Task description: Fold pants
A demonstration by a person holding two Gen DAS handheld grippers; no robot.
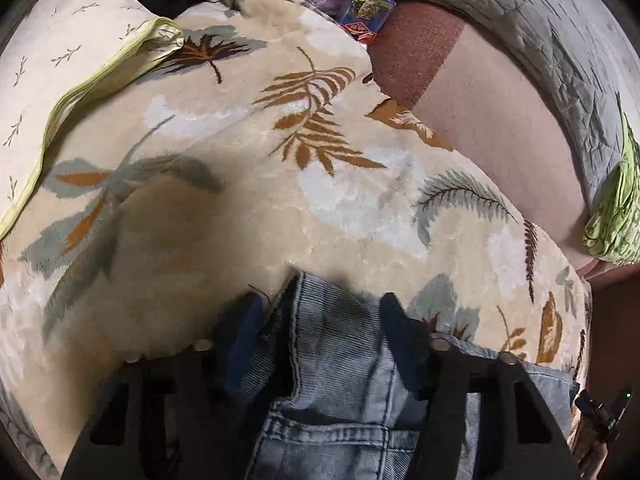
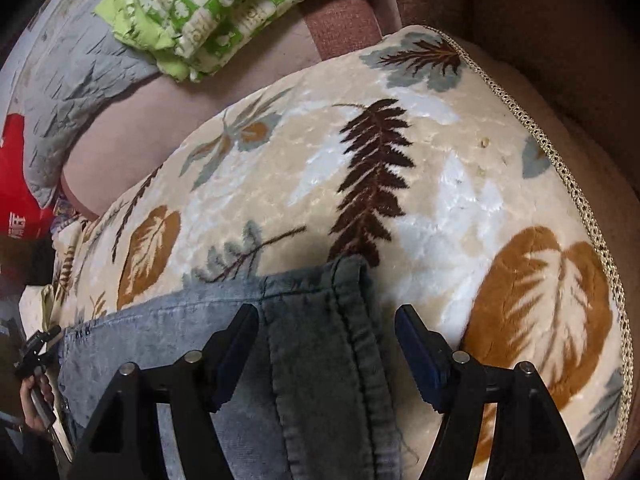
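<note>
Light blue denim pants [image 1: 332, 364] lie on a cream leaf-patterned blanket [image 1: 248, 200]. In the left wrist view my left gripper [image 1: 320, 320] is open, its fingers on either side of a seamed edge of the pants near a pocket. In the right wrist view the pants [image 2: 312, 360] show a thick hemmed edge, and my right gripper [image 2: 326, 332] is open with its fingers straddling that edge. Neither gripper pinches the cloth. The other gripper [image 2: 36, 352] shows at the far left of the right wrist view.
A cream pillow with green trim [image 1: 60, 72] lies at the left. A grey quilt [image 1: 552, 40], a green patterned cloth [image 2: 224, 8], a small printed box [image 1: 366, 12] and a red item [image 2: 16, 176] lie at the back. The blanket's braided edge [image 2: 560, 152] runs down the right.
</note>
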